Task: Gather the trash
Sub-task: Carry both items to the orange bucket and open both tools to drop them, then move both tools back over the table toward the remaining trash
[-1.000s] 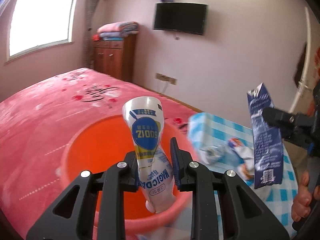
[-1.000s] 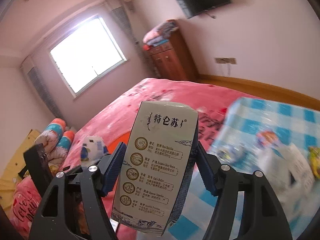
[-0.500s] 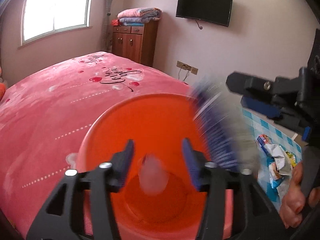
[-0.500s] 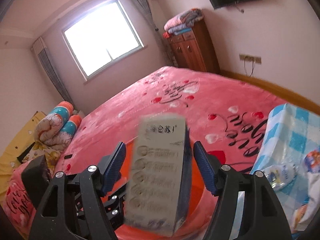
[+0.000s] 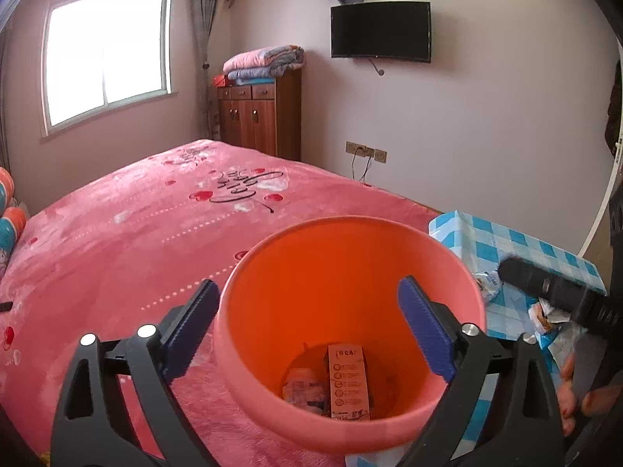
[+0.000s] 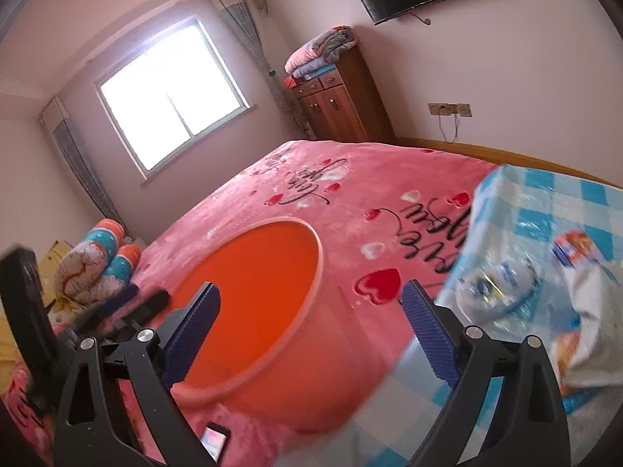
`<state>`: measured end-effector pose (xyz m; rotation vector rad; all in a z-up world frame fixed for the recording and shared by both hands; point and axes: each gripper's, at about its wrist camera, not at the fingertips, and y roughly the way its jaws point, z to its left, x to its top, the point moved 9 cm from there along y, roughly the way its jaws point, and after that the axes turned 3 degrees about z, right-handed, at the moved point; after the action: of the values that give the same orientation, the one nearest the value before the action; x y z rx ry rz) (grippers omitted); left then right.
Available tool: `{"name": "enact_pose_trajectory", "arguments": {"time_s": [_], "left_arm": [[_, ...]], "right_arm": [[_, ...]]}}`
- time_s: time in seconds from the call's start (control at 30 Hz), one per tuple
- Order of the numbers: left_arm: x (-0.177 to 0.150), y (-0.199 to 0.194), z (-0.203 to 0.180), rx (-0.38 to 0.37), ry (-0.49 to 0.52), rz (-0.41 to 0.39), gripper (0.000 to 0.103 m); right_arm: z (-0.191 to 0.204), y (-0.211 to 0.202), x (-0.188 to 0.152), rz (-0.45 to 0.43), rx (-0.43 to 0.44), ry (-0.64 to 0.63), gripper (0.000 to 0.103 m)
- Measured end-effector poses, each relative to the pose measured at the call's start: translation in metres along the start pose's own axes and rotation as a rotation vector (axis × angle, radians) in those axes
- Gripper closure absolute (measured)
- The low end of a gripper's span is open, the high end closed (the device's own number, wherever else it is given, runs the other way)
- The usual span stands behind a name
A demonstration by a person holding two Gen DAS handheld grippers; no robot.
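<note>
Left wrist view: the orange bucket (image 5: 350,311) stands on the bed's near edge beside the tabletop (image 5: 518,249), a carton (image 5: 348,381) inside. Left tool (image 5: 307,330) and right tool (image 6: 311,330) are opening, empty. Remaining wrappers (image 6: 502,288) look slippery and could slide off the tabletop's edge.

Right hand-held gripper (image 6: 309,327) jaws opening, empty, over orange bucket (image 6: 272,272) on pink bedspread (image 6: 350,194)
</note>
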<state>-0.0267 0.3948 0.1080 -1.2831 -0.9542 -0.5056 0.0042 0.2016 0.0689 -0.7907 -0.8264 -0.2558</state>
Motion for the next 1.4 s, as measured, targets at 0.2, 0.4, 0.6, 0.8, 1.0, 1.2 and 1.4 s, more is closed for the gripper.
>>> {"name": "enact_pose_trajectory", "arguments": {"time_s": [0.2, 0.4, 0.6, 0.8, 1.0, 1.2, 1.4], "left_arm": [[-0.002, -0.013, -0.002, 0.011, 0.007, -0.011, 0.007], [0.0, -0.027, -0.006, 0.02, 0.008, -0.028, 0.005], [-0.003, -0.034, -0.014, 0.024, -0.004, -0.036, 0.004], [-0.005, -0.042, -0.026, 0.02, -0.002, -0.041, 0.004], [-0.009, -0.049, -0.044, 0.018, 0.008, -0.051, 0.004], [-0.019, -0.045, -0.076, -0.023, 0.032, -0.021, 0.004], [-0.033, -0.039, -0.112, -0.082, 0.042, 0.025, 0.004]], "right_arm": [[-0.018, -0.028, -0.022, -0.055, -0.074, -0.028, 0.008], [-0.042, -0.056, -0.037, -0.114, -0.132, -0.029, 0.006], [-0.06, -0.076, -0.054, -0.14, -0.193, -0.055, 0.005], [-0.076, -0.094, -0.067, -0.164, -0.229, -0.067, 0.005], [-0.094, -0.11, -0.078, -0.183, -0.241, -0.057, 0.005], [-0.113, -0.122, -0.084, -0.2, -0.256, -0.034, 0.005], [-0.136, -0.133, -0.092, -0.2, -0.279, -0.023, 0.005]]}}
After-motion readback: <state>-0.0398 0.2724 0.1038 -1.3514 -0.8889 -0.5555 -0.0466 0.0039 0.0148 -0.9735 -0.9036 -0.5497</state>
